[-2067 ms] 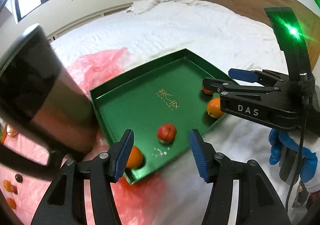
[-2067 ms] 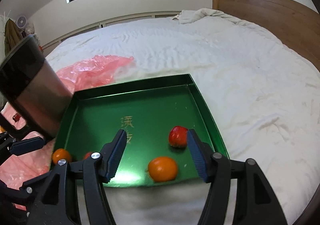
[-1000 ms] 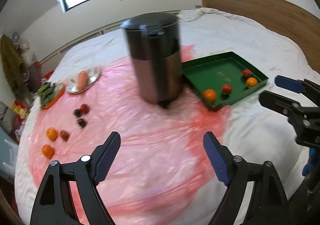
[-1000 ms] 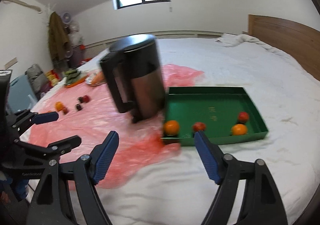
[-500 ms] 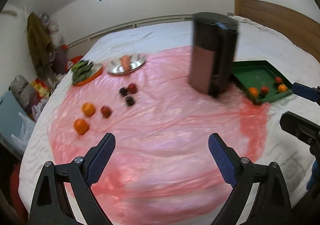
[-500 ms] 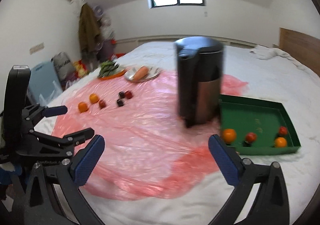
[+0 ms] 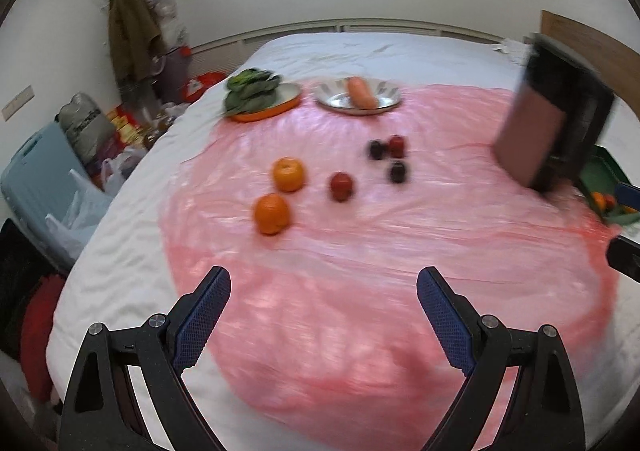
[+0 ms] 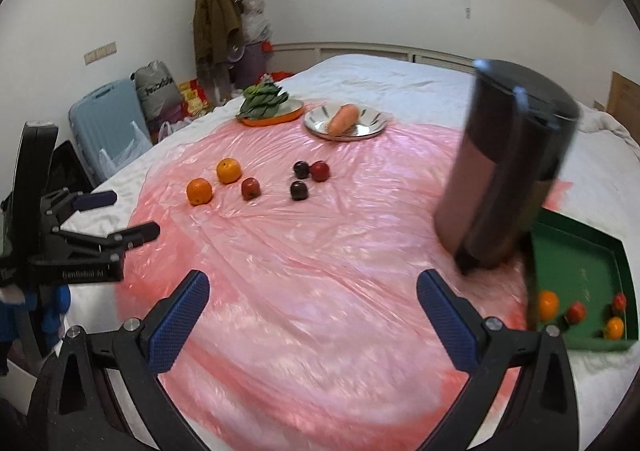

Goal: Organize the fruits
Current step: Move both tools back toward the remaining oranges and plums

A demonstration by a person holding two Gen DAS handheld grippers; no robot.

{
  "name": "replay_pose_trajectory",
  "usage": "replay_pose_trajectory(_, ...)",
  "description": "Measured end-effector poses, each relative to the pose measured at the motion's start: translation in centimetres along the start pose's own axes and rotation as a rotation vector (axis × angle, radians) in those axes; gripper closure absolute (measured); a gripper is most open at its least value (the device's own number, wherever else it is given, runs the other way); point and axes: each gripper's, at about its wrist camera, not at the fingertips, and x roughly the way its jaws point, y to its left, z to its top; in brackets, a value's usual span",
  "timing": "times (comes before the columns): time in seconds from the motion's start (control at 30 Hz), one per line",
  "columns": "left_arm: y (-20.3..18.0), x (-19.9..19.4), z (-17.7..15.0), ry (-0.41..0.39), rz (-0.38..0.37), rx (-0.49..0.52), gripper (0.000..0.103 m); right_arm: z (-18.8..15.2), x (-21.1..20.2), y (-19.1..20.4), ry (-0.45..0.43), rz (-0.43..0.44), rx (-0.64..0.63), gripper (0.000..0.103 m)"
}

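Six loose fruits are seen on a thin pink plastic sheet (image 8: 320, 271) spread over a white bed (image 8: 400, 87): two round oranges (image 8: 199, 191) side by side, a red apple-like fruit (image 8: 251, 187) just beside them, and near these a cluster of two dark plums (image 8: 299, 190) and one small red fruit (image 8: 319, 171). Four more fruits, two orange and two red, are held in a square green tray (image 8: 580, 251) at the sheet's right edge. A tall dark cylindrical canister (image 8: 508, 179) is seen tilted, just beside the tray. Beyond the loose fruits, a carrot (image 8: 343, 119) lies on a silver plate (image 8: 372, 127), and leafy greens (image 8: 264, 97) are piled on an orange-rimmed dish (image 8: 288, 115). The left tongs (image 7: 322, 315) are spread wide and released, nothing between the blue pads, hovering over the sheet's near part. The right tongs (image 8: 312, 311) are likewise wide apart and grasping nothing. A pale blue suitcase (image 8: 108, 119) stands beside the bed.
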Motion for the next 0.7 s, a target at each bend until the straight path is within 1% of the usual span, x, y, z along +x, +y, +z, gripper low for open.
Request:
replay_pose_trajectory(0.07, 1.5, 1.0, 0.3, 0.008, 0.007, -0.019, 0.011, 0.9, 1.4, 0.4, 0.013, 0.012, -0.014, 0.0)
replay_pose_trajectory(0.13, 3.0, 2.4, 0.7, 0.022, 0.0, -0.054, 0.011, 1.9, 3.1, 0.6, 0.023, 0.029, -0.014, 0.0)
replay_pose_trajectory(0.23, 4.9, 4.5, 1.3, 0.038, -0.02, -0.08, 0.011, 3.4, 5.6, 1.0, 0.04, 0.04, -0.031, 0.0)
replay_pose_trajectory(0.3, 5.5, 5.7, 1.7, 0.047, -0.038, -0.088, 0.011, 4.4, 7.5, 1.1, 0.052, 0.049, -0.042, 0.0)
replay_pose_trajectory(0.4, 5.7, 7.8, 2.7, 0.057, -0.049, -0.072, 0.013, 5.8, 10.7, 1.2, 0.084, 0.065, -0.061, 0.0)
replay_pose_trajectory(0.53, 5.5, 10.6, 3.5, 0.084, -0.059, -0.043, 0.019, 7.1, 14.7, 1.2, 0.13, 0.081, -0.076, 0.0)
replay_pose_trajectory(0.7, 5.7, 13.4, 3.7, 0.122, -0.044, -0.025, 0.029, 8.0, 19.3, 1.2, 0.183, 0.097, -0.094, 0.0)
